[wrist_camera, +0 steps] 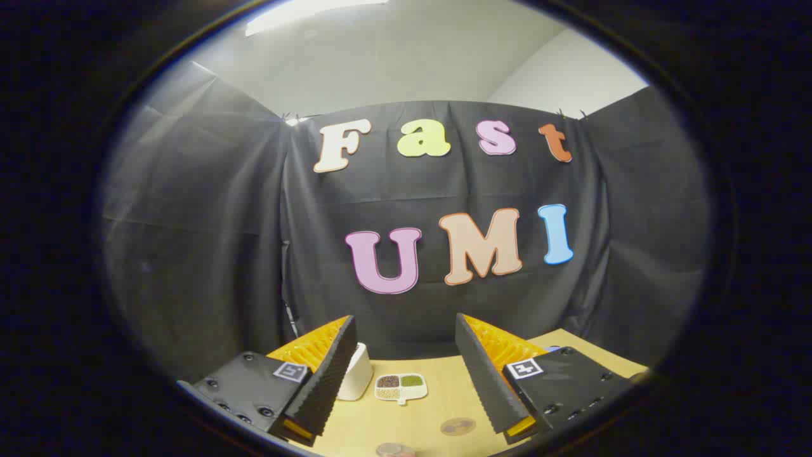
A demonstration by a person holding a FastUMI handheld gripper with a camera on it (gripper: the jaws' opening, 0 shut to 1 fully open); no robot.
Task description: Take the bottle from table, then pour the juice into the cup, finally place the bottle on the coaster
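Note:
My gripper is open, held above the table with nothing between its fingers. A white cup stands on the wooden table just beyond the left finger, partly hidden by it. A round brown coaster lies flat on the table between the fingers, close to the right finger. Another round object shows at the near edge, cut off. A small blue edge peeks out behind the right finger; I cannot tell what it is.
A small white divided dish with dark, green and pale grains sits on the table between the cup and the coaster. Black cloth walls close the booth behind and on both sides.

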